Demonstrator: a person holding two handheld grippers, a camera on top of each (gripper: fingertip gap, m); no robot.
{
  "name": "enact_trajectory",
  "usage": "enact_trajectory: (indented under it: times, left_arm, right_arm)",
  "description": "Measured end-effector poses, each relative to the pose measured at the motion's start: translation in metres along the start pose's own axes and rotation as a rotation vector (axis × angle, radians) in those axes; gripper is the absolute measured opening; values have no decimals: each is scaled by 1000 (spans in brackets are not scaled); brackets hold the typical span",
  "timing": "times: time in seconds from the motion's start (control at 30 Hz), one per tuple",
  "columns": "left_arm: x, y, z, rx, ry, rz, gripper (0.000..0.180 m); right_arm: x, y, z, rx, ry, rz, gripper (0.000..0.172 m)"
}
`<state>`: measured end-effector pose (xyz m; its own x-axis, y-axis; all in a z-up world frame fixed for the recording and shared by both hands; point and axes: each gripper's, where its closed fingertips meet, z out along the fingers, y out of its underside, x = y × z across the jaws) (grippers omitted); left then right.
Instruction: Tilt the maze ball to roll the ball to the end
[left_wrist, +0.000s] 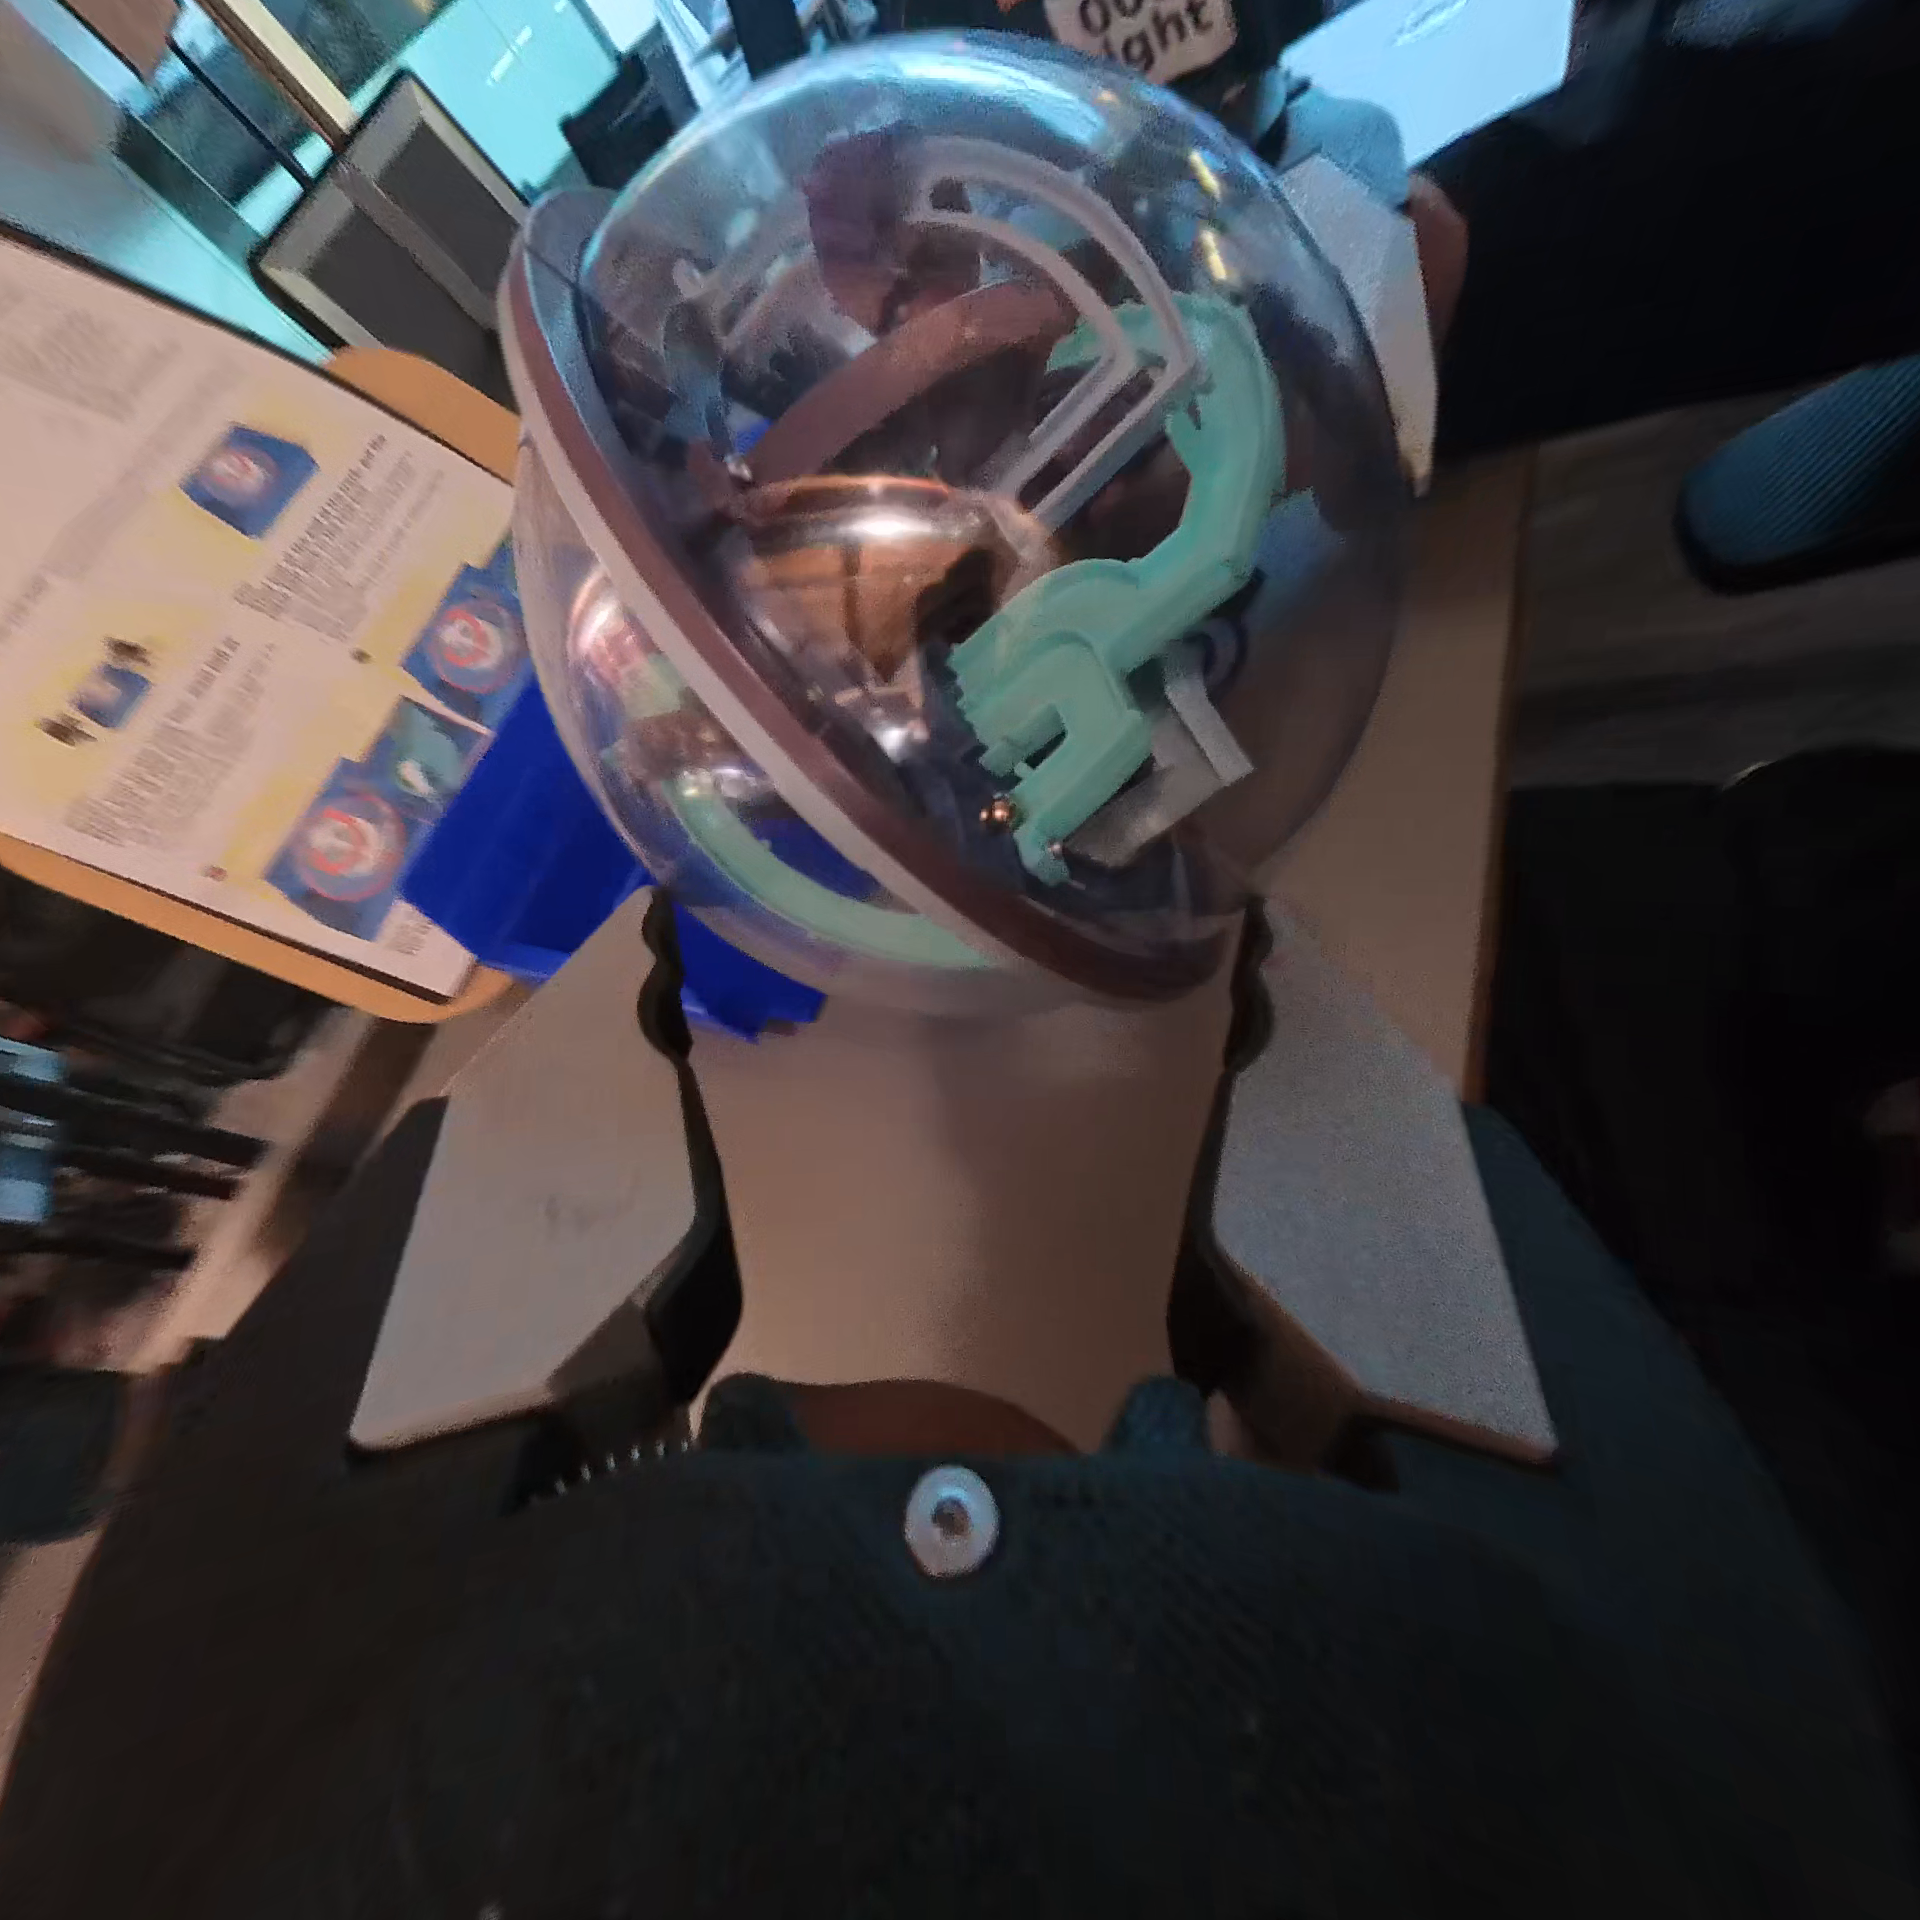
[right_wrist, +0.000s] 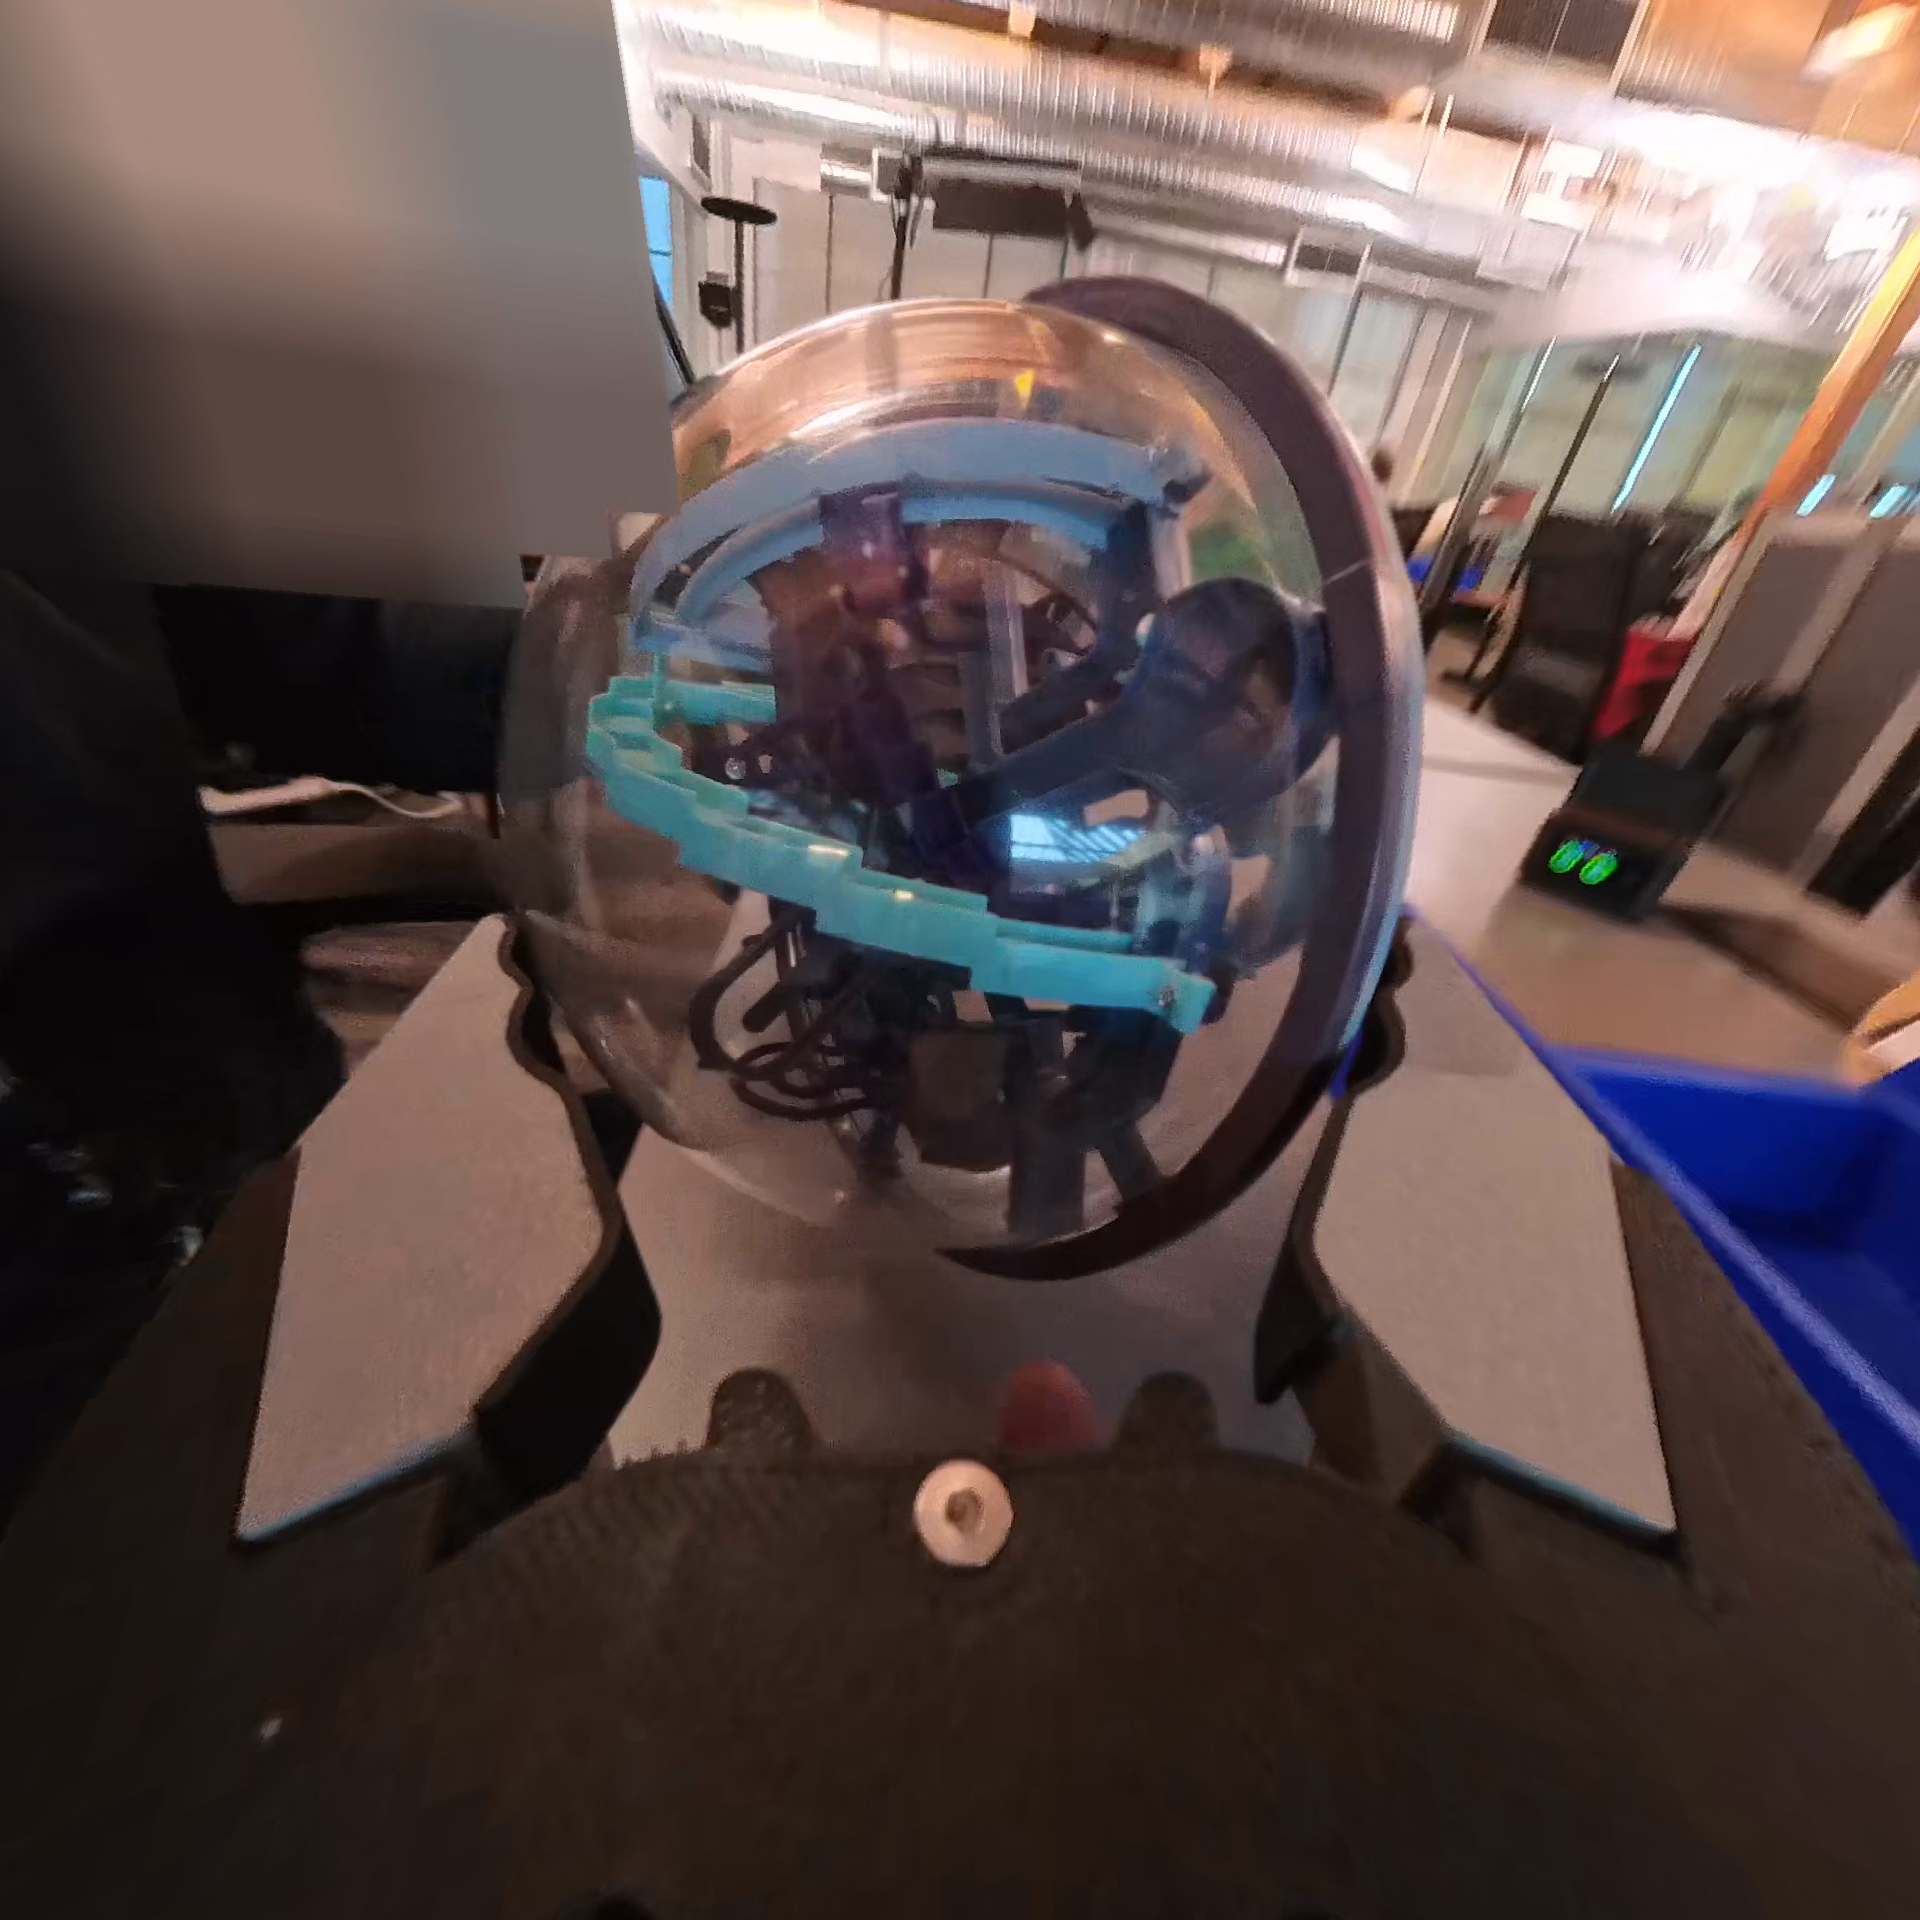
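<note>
A clear plastic maze ball filled the 12 o'clock half of the left wrist view, lifted above a pale worktop. The left tool stood wide, its two black wavy-edged fingertips meeting the globe's underside at its 7 and 5 o'clock edges; whether they pressed on it could not be told. A grey-and-brown equator band ran slantwise around the sphere. Inside, mint-green stepped tracks curled beside grey rails, and a small metallic bead sat by the green piece near the shell's 6 o'clock side. At 9 o'clock lay a printed sheet on a tan board, with a glossy blue bin beside it.

In the right wrist view the maze ball hung at centre, turquoise staircase rails crossing it and a dark ring arcing at 3 o'clock. The right tool was spread wide, its fingertips against the sphere at both flanks.
</note>
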<state>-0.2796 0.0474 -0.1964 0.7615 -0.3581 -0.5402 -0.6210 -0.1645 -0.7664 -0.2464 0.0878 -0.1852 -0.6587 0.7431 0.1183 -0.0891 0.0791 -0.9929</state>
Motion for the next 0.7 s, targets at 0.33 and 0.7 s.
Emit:
enact_trajectory:
  times: [0.33,0.7]
  left_arm:
    - [-6,12,-5,-104,-87,284,104]
    - [-3,38,2,-153,-124,294,104]
  right_arm:
    - [5,25,9,-122,57,-223,149]
    - [11,51,15,-283,83,-241,151]
